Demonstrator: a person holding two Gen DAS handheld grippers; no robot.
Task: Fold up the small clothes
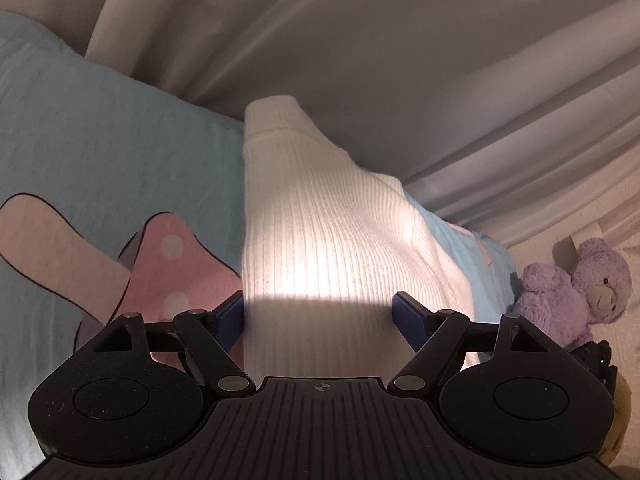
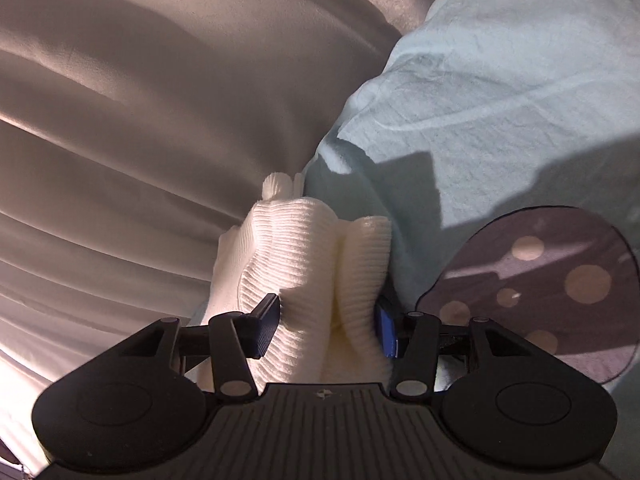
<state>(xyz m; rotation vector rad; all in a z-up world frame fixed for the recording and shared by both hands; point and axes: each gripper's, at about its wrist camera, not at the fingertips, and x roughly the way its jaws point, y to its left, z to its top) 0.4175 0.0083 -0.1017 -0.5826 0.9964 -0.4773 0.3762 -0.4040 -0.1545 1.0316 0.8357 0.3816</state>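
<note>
On bed (image 1: 100, 128): left gripper (image 1: 319, 316) fingers wide around white knit garment (image 1: 320, 220), right gripper (image 2: 326, 324) pinching bunched knit; keep edges aligned, tension even.

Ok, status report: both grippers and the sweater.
Left gripper open, straddling white ribbed sweater. Right gripper shut on bunched sweater. Garment over mushroom-print sheet. Nothing obstructing.

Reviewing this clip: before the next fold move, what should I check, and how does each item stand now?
1. Right gripper clamps the white knit: ok, bunched cloth pinched between the fingers.
2. Left gripper grips the knit: cannot tell; jaws wide, cloth between them.
3. Knit flat in the left view: ok.
4. Knit flat at the right gripper: not ok, bunched.
5. Plush bear off the knit: ok.
</note>
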